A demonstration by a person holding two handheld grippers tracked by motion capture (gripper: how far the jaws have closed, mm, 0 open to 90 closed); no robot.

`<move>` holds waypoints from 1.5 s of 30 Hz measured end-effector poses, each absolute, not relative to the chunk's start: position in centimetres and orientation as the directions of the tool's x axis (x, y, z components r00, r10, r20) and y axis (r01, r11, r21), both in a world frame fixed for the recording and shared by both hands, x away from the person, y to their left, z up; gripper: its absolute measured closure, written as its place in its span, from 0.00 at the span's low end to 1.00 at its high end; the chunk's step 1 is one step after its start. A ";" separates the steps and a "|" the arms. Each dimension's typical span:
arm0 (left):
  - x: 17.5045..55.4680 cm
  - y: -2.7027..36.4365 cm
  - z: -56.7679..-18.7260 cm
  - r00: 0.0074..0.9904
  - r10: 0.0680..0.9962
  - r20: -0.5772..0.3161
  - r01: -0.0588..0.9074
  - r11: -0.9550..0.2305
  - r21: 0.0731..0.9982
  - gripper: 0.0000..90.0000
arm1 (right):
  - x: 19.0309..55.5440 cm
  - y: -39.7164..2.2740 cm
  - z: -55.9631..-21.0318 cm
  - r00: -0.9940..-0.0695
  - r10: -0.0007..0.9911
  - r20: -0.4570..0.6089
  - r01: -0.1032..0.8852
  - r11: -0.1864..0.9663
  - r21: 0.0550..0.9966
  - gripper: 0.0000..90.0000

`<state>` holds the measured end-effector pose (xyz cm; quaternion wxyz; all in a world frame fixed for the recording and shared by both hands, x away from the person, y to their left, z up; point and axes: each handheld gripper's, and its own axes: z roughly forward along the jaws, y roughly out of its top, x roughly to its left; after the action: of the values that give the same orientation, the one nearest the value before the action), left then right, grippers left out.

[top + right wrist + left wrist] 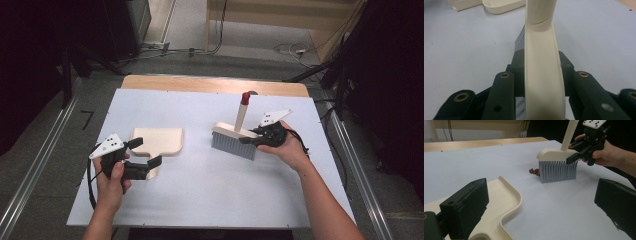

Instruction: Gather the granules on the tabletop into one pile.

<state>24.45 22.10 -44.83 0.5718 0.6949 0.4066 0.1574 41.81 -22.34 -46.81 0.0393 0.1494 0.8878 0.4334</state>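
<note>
The right gripper (252, 138) is clamped on the cream back of a brush (235, 141), one jaw on each side of it, near the table's (200, 200) right middle. The brush stands with its grey bristles (557, 171) down on the white surface and its red-tipped handle tilting up and away. A small dark red clump (534, 171), too small to identify, lies just beside the bristles. The left gripper (147, 152) has its jaws wide apart, hovering at the handle end of a cream dustpan (157, 141) lying flat on the left; contact is unclear.
</note>
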 end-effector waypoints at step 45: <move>24.4 22.0 -44.9 0.624 0.743 -0.243 0.386 -0.023 0.922 0.00 | 42.5 -20.5 -45.7 -0.926 0.367 -0.085 0.167 0.600 0.782 0.73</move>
<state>24.41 22.03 -44.88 0.5701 0.6978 0.4045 0.1562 42.53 -20.55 -45.70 0.1191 0.1505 0.8866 0.4208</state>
